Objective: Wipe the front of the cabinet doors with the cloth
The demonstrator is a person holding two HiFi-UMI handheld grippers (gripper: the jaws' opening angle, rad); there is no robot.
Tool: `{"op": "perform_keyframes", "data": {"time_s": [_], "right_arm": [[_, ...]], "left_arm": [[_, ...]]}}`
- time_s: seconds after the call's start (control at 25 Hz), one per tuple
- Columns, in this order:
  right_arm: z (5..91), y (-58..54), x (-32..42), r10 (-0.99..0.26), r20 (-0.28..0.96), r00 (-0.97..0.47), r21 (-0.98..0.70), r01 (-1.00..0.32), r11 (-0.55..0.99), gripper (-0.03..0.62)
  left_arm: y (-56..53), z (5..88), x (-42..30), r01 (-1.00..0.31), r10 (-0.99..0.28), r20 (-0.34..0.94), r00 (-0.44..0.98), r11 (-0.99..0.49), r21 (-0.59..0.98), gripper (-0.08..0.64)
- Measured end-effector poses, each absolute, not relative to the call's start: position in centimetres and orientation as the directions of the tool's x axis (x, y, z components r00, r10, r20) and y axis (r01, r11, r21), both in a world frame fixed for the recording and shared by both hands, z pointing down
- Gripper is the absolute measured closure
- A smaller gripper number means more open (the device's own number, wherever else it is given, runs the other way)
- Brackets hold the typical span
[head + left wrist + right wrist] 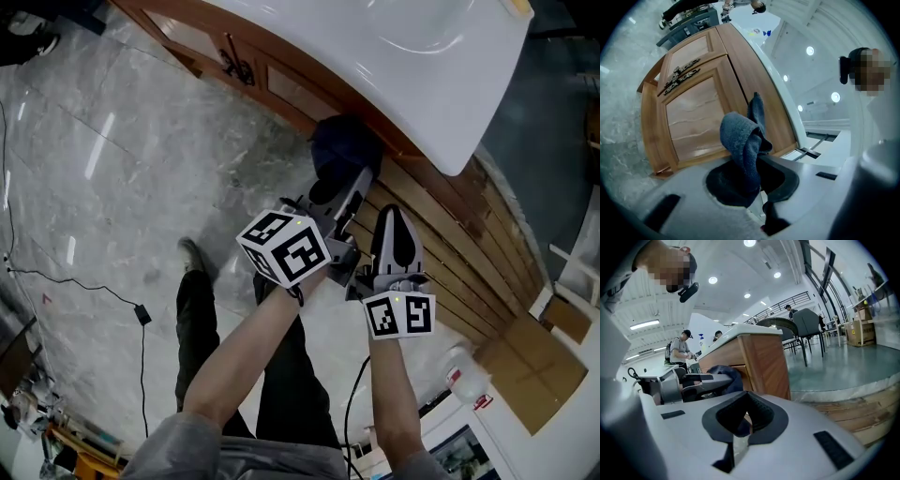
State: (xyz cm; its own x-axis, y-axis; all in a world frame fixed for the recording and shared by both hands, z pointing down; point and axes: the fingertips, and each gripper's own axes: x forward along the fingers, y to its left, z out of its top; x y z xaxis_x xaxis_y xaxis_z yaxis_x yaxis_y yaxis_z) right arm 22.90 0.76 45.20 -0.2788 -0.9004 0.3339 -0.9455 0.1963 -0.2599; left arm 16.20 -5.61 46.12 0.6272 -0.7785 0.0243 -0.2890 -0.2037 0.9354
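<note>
Forearms come in from the near edge of the head view, one gripper per hand. Left gripper (349, 180) is clamped on the dark blue cloth (345, 145). Its own view shows the cloth bunched between the pads, with a fold rising up out of the jaws. Right gripper (395, 221) sits just right of the left one, jaws together at the tips, nothing clamped.

Cabinet doors (691, 117) are two wooden panel fronts with dark ornate handles (680, 75) where they meet. The cloth is off to the right of both panels, at the cabinet's corner under the rim of the white countertop (412, 56). Can't tell whether the cloth is touching the wood.

Grey marble floor (103, 159) lies left of the arms. Slatted wooden decking (469, 253) lies right of the grippers.
</note>
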Motion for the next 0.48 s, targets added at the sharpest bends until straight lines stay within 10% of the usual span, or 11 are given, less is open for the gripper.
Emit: {"op": "perform_keyframes", "data": {"time_s": [0.48], "right_arm": [[46.4, 0.3, 23.7, -0.893, 0.352, -0.282, -0.272, -0.943, 0.191, 0.581]], "left_arm": [[-7.0, 46.6, 17.1, -0.273, -0.750, 0.061, 0.658, -0.162, 0.948, 0.505]]}}
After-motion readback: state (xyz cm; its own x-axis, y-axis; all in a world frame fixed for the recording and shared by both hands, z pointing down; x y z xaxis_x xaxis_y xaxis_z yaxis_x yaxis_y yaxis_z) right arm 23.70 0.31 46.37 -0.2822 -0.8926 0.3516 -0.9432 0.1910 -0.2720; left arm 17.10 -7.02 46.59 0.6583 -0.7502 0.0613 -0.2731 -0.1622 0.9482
